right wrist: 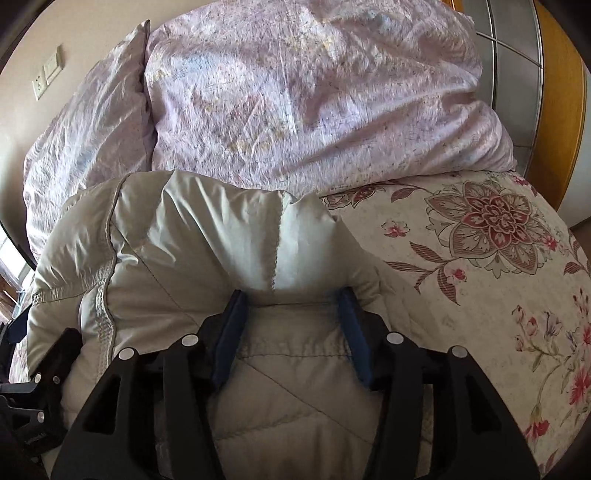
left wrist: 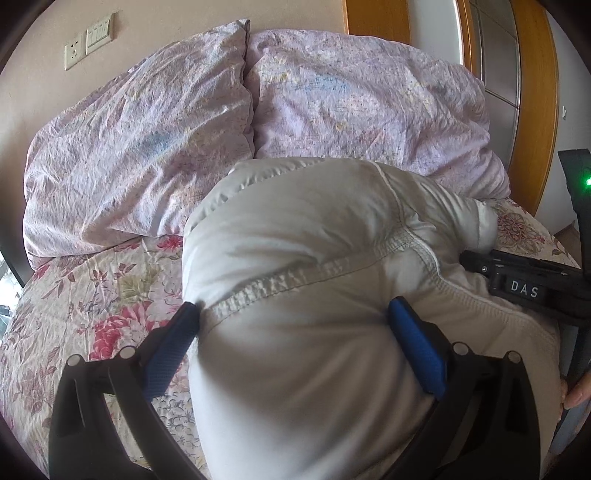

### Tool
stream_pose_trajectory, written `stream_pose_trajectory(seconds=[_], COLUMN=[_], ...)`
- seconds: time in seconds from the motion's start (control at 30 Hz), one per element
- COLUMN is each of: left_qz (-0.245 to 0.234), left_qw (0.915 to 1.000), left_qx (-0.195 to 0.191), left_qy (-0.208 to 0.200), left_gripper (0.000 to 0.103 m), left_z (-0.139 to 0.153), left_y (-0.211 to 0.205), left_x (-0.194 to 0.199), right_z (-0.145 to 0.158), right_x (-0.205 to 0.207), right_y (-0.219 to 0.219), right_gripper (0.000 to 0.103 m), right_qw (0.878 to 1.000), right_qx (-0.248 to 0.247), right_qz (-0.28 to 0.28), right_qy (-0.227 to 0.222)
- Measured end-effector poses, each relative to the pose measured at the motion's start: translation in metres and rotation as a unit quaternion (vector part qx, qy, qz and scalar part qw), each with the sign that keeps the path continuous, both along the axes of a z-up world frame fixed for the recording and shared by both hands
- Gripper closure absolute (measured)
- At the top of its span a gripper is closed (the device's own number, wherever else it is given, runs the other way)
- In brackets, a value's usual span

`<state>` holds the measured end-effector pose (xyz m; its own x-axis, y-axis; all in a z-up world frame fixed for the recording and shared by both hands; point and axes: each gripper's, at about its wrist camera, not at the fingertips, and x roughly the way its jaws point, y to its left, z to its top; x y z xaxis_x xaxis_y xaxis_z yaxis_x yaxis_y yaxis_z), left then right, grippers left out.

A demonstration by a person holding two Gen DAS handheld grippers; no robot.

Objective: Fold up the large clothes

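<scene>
White letters reading "DAS" are seen on the black body of the right gripper at the right edge of the left wrist view, beside a green light on a black upright part; no other writing can be read.

Pale grey and puffy, the jacket is bundled on the bed, filling the lower centre of both views, with a stitched seam running across it. In the right wrist view a white lining strip is seen at its top.

The left gripper is spread wide, its blue pads set on either side of the bulging fabric; whether they press on it cannot be told. The right gripper is held partly apart with a fold of the jacket between its pads; a firm clamp cannot be confirmed.

Two lilac pillows are stacked across the upper part of the frames, just behind the jacket. A floral sheet is spread under everything, with a large flower motif at the right. A socket and switch are mounted on the beige wall at upper left, and a wooden frame with grey panels is seen at upper right. A fingertip is seen at the right edge.
</scene>
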<state>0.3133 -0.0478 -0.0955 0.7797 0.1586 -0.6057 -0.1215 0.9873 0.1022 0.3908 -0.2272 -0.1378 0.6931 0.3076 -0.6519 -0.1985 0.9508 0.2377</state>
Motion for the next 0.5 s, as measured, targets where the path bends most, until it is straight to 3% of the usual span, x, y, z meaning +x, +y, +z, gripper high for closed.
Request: stream_pose_trajectory(seconds=[0.13,0.27,0.33,0.43,0.5], left_qz=[0.007,0.009,0.005,-0.008,-0.011], left_qw=[1.0,0.9999,1.0,0.9998,0.9999], left_qx=[0.003,0.004,-0.002,-0.02,0.001], left_qy=[-0.004,0.001,0.007,-0.005,-0.008], left_gripper=[0.002,0.002,0.002,0.002,0.002], left_z=[-0.003,-0.003,0.003,0.013,0.012], left_y=[-0.002,-0.001,0.004,0.013,0.009], left_x=[0.002,0.003,-0.004,-0.023,-0.026], right_z=[-0.005,0.0,0.014,0.03,0.028], right_x=[0.003,0.001,-0.012,-0.043,-0.056], right_y=[-0.001,0.009,0.015,0.012,0.011], right_gripper=[0.05,0.05,0.05,0.05,0.05], right_qw=[1.0,0.999,0.998,0.999,0.998], right_qx=[0.006,-0.035,-0.058,-0.04,-0.051], right_qz=[-0.003,-0.011,-0.01,0.029,0.039], right_qy=[0.001,0.005,0.008,-0.014,-0.015])
